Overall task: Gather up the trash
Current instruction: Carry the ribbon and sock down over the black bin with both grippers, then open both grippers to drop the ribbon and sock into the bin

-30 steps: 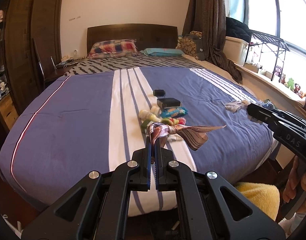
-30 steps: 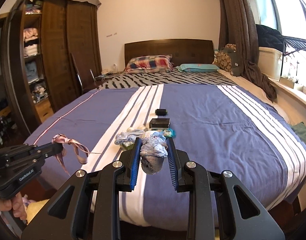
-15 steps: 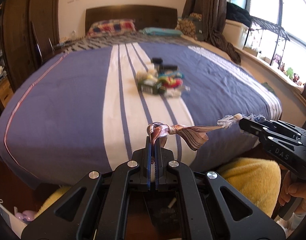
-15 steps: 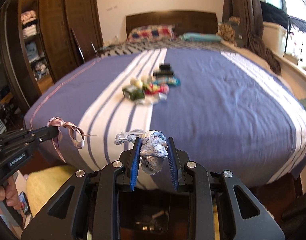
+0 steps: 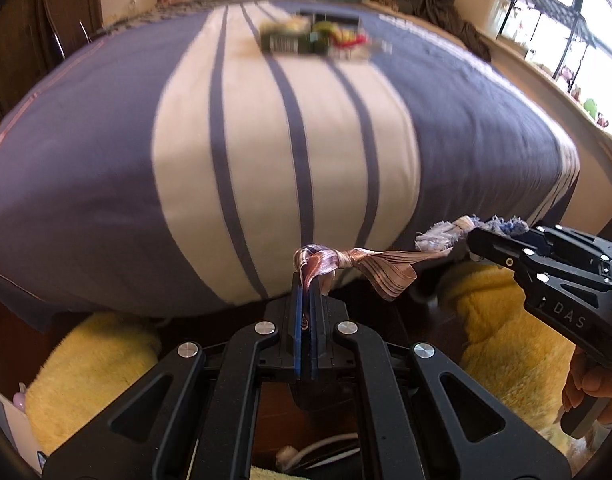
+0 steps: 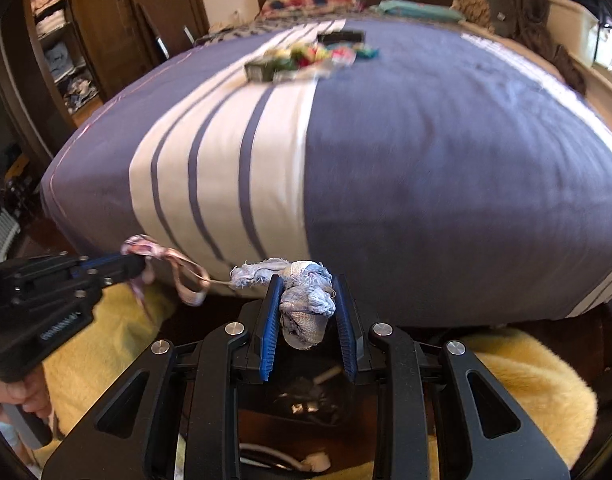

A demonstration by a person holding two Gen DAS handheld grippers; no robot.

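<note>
The bed (image 5: 106, 168), with its purple cover and white striped band, is the landmark here; both hand-held grippers hang just off its near foot edge, over the floor side.

The left hand-held gripper (image 5: 306, 284) has its jaws pressed together on a pink satin ribbon (image 5: 346, 258). The ribbon's knot sits right at the fingertips, and its loose loop and tail trail to the right, in front of the drop of the bed cover.

The right hand-held gripper (image 6: 308, 304) is clamped on a wad of frayed blue-and-white fabric scraps (image 6: 306, 304), which fills the gap between the blue pads; one ragged end sticks out to the left past the fingertips, close to the ribbon's tail. The two tools are near each other, side by side along the bed's foot edge, tips apart.

Below the foot edge, yellow fluffy mats (image 6: 526, 380) lie on either side, with a dark opening (image 6: 306, 404) between them directly under the right tool; what it holds is too dim to tell.

Far up the bed, on the white band toward the headboard, a blurred cluster of remaining trash (image 6: 302, 60) lies, with a dark box (image 6: 342, 36) just beyond it. The wide stretch of cover between that cluster and the foot edge is bare.
</note>
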